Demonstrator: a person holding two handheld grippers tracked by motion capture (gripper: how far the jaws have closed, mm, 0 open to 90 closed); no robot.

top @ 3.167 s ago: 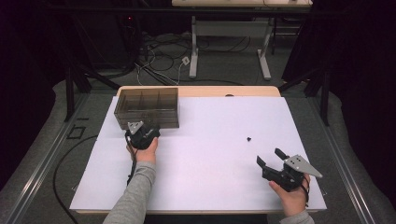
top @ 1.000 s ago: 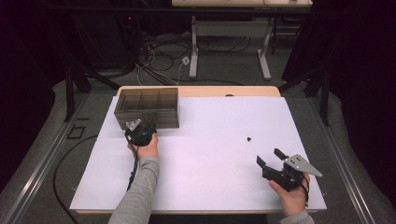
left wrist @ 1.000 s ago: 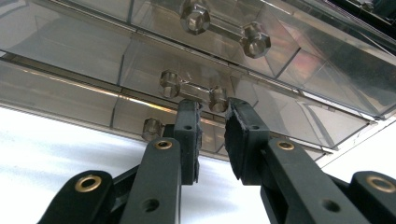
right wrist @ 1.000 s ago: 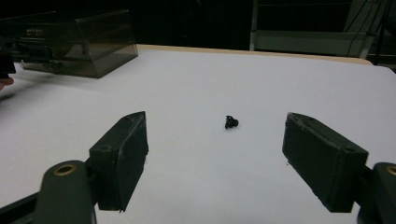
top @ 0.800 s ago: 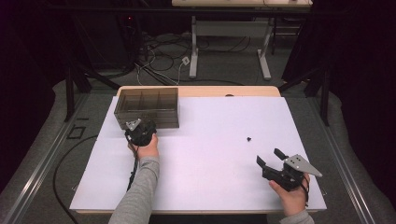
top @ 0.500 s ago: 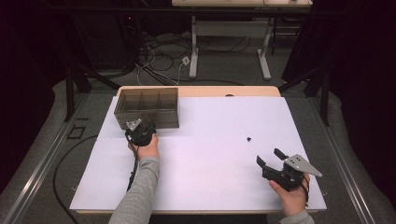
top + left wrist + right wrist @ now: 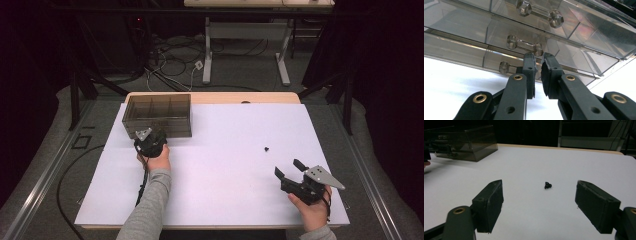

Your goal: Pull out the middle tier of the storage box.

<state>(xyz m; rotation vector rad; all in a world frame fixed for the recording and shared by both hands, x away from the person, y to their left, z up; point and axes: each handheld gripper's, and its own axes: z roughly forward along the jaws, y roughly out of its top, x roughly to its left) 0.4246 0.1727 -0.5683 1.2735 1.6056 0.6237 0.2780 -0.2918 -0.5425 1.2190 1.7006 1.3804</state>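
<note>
A smoky clear drawer box (image 7: 157, 107) stands at the table's far left. My left gripper (image 7: 156, 136) is pressed up against its front. In the left gripper view its jaws (image 7: 538, 58) have just been closing and now pinch the bar handle (image 7: 511, 67) of the lowest drawer, with a thin gap left between the pads. A tiny black part (image 7: 267, 148) lies on the white sheet right of centre. My right gripper (image 7: 287, 167) rests near the front right and is open and holds nothing. In its own view (image 7: 538, 183) the black part (image 7: 547, 185) lies ahead between the jaws.
The white sheet (image 7: 225, 165) covers most of the wooden table. The drawer box (image 7: 466, 142) sits far off at the upper left of the right gripper view. A cable (image 7: 142, 185) trails from the left gripper along the sleeve. Table legs and cables lie on the floor beyond.
Since the earliest frame the left gripper has edged a little toward the front of the box. The right hand and the black part have not moved.
</note>
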